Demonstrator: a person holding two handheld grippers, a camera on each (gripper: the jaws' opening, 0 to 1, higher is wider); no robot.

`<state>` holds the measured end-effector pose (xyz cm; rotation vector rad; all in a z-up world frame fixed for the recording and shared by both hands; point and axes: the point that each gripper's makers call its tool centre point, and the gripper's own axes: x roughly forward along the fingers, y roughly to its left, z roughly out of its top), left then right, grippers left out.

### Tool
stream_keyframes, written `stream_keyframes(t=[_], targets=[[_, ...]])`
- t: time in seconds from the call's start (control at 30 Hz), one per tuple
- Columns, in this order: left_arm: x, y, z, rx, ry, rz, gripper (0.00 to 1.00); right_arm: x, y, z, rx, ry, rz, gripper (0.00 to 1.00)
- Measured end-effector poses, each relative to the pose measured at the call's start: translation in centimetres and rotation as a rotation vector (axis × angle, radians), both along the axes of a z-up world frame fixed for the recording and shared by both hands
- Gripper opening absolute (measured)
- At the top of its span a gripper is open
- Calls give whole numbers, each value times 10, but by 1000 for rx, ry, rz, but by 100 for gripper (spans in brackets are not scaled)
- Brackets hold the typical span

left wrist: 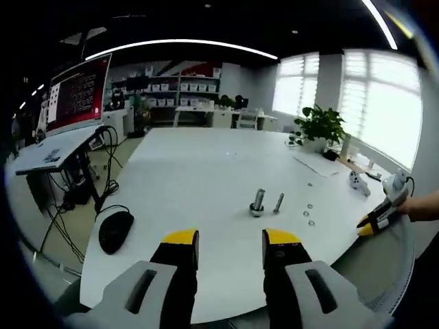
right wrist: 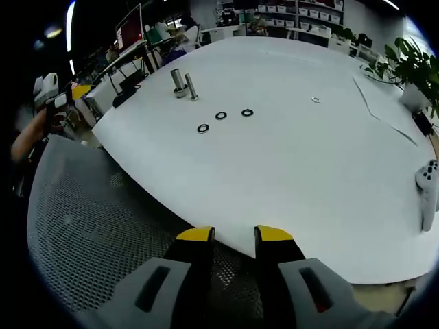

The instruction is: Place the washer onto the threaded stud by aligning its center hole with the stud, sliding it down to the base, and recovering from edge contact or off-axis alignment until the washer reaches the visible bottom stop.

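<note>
Two upright threaded studs stand close together on the white table (left wrist: 185,178): a thicker stud (left wrist: 258,201) on a wide base and a thinner one (left wrist: 278,203). Three dark washers (left wrist: 309,214) lie flat just right of them. In the right gripper view the same studs (right wrist: 183,84) and washers (right wrist: 221,116) sit at the upper left. My left gripper (left wrist: 231,240) hangs open and empty over the table's near edge, short of the studs. My right gripper (right wrist: 234,236) is open and empty, off the table edge above a mesh chair, and it also appears as yellow tips (left wrist: 369,225) in a hand.
A lone washer (right wrist: 315,100) lies farther out on the table. A black mouse (left wrist: 115,231) sits near the left edge, and a white controller (right wrist: 429,184) and a potted plant (left wrist: 319,127) on the far side. The grey mesh chair (right wrist: 96,226) is beside the table edge.
</note>
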<state>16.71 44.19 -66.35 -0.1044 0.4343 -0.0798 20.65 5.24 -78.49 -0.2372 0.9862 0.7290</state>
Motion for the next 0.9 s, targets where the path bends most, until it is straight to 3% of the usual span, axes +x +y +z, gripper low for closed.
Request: stream_keyframes(t=[0.07,0.17,0.4,0.63,0.77,0.9], targets=[[-5,-3,-6,-28,-8,14,34,0,-1,-1,-5,5,1,26],[-13,-10,-20,-104,27,43,34,0,-1,-1,-4,1,-6,26],[-16,-28,-38,-137,83,3,35,-1,-1,-2,-13,7,2,26],[-13,-49,-46,-108,122,-34,34,0,-2,-2,-14,6,-3,26],[-14,-61,-53,-125,141,-49,34,0,-2,-2,-15,5,-3,26],[-12,-71,-55,-102,142,-69,30,-1,-2,-2,-19,6,-3,26]])
